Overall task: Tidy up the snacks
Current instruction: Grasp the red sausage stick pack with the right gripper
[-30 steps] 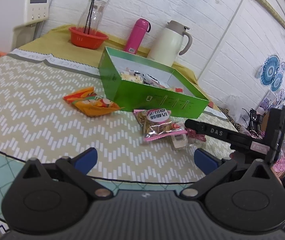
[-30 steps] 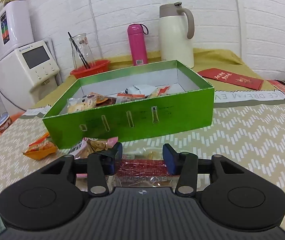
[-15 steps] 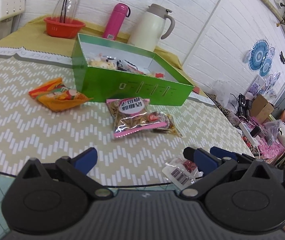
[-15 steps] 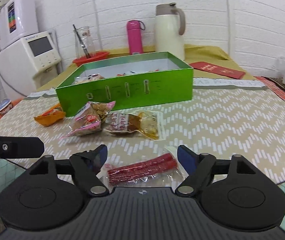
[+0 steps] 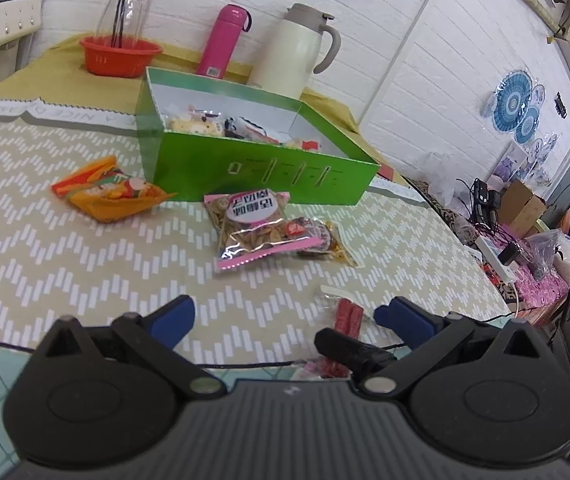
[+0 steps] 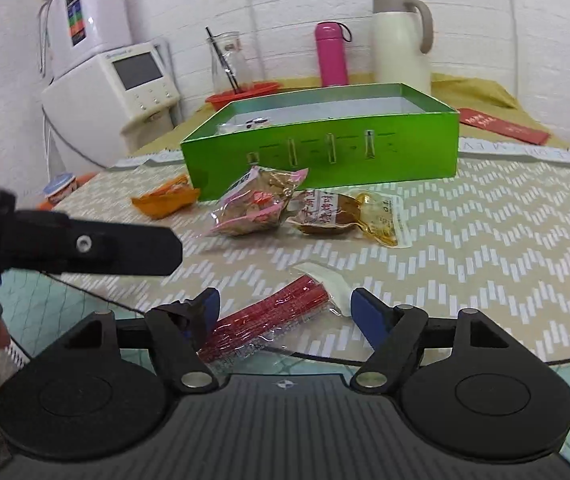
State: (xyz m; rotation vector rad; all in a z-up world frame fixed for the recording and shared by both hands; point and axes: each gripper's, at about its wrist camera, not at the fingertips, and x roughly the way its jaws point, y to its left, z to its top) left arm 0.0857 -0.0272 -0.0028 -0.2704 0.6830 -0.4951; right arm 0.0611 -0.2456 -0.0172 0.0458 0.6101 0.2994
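A green box (image 5: 261, 172) (image 6: 325, 152) holding several snacks stands on the zigzag tablecloth (image 5: 65, 248). In front of it lie an orange packet (image 5: 109, 192) (image 6: 165, 200), a pink-edged nut packet (image 5: 257, 228) (image 6: 257, 204) and a brown packet (image 6: 349, 216). A red-stick packet (image 6: 277, 320) (image 5: 347, 314) lies at the table's near edge between the open jaws of my right gripper (image 6: 285, 308), not pinched. My left gripper (image 5: 285, 316) is open and empty, just left of that packet.
A red bowl with a glass carafe (image 5: 119, 54), a pink bottle (image 5: 223, 40) and a cream thermos (image 5: 297, 52) stand behind the box. A white appliance (image 6: 125, 80) is at the left. A red envelope (image 6: 501, 126) lies at the right.
My right gripper pulled the red-stick packet back to the near table edge, opened and let it go. My left gripper swung right and drew in next to the packet.
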